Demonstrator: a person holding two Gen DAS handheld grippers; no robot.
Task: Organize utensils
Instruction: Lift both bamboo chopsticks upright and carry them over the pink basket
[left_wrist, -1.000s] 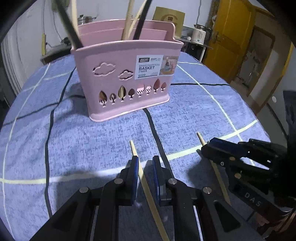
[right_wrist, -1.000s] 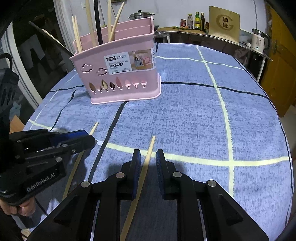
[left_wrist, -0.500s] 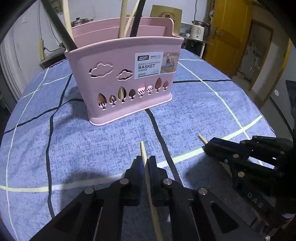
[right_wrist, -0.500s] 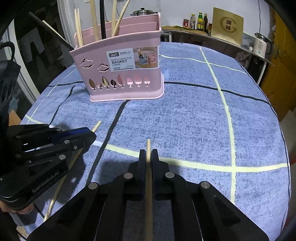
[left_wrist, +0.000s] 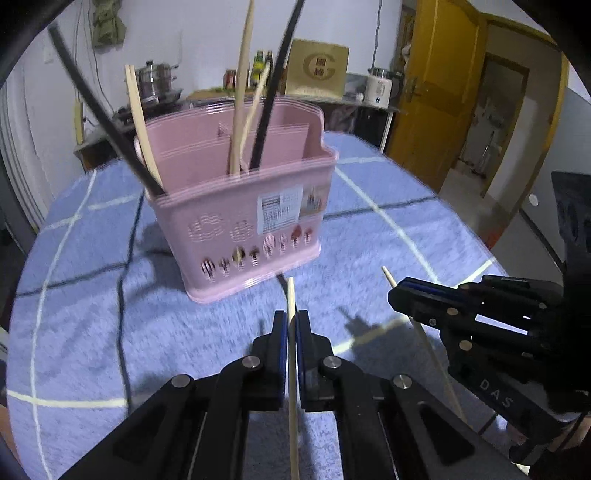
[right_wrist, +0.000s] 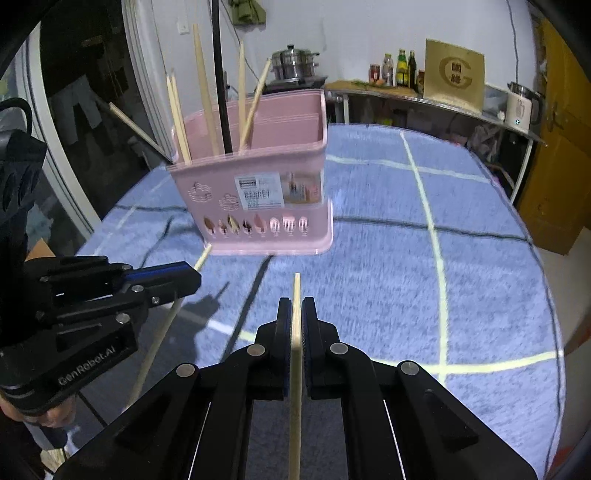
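Note:
A pink utensil basket (left_wrist: 243, 206) stands on the blue table, holding several wooden and black chopsticks; it also shows in the right wrist view (right_wrist: 258, 192). My left gripper (left_wrist: 291, 319) is shut on a wooden chopstick (left_wrist: 291, 295) and holds it above the cloth, tip toward the basket. My right gripper (right_wrist: 296, 306) is shut on another wooden chopstick (right_wrist: 296, 288), also raised. Each gripper shows in the other's view: the right one (left_wrist: 397, 293) at right, the left one (right_wrist: 192, 277) at left.
The table has a blue cloth (right_wrist: 461, 258) with pale and dark lines. A counter (right_wrist: 424, 99) with bottles, a pot and a kettle stands behind. A yellow door (left_wrist: 436, 92) is at the right. A window frame (right_wrist: 144, 92) is at the left.
Both grippers closed on their chopsticks and lifted them off the cloth. Both views now sit higher and look down into the basket.

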